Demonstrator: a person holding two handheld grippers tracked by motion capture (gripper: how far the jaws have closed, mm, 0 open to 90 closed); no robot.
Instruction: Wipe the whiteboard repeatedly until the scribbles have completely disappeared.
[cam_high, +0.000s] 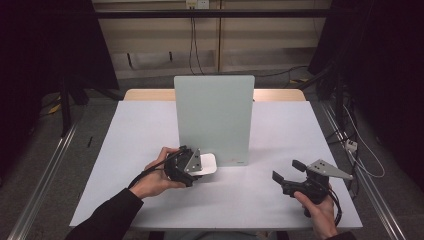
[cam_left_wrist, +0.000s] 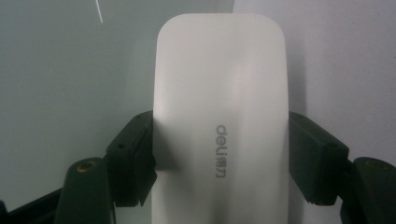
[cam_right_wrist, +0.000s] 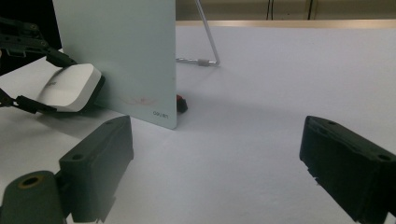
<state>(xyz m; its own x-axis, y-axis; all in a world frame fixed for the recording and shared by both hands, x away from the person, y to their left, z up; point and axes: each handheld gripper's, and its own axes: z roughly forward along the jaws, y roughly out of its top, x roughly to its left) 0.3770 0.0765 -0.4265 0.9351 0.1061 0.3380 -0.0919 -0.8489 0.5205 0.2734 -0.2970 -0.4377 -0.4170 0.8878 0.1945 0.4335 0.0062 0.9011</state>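
Note:
A white block-shaped eraser (cam_high: 208, 164) with grey lettering is clamped on both sides by the black jaws of my left gripper (cam_high: 199, 166), which is shut on it. The eraser (cam_left_wrist: 219, 93) points at the lower part of an upright pale green board (cam_high: 214, 117) and its far end is right at the board's face. My right gripper (cam_high: 287, 170) rests low at the right of the table, open with nothing between its jaws (cam_right_wrist: 215, 163). In the right gripper view the eraser (cam_right_wrist: 70, 86) and the left gripper (cam_right_wrist: 51, 84) are beside the board (cam_right_wrist: 116, 51).
The board stands mid-table on a wire stand (cam_right_wrist: 208, 46), with a small red object (cam_right_wrist: 181, 102) at its foot. A white sheet (cam_high: 280, 130) covers the table. Cables (cam_high: 365, 155) trail off the right edge and along the floor behind.

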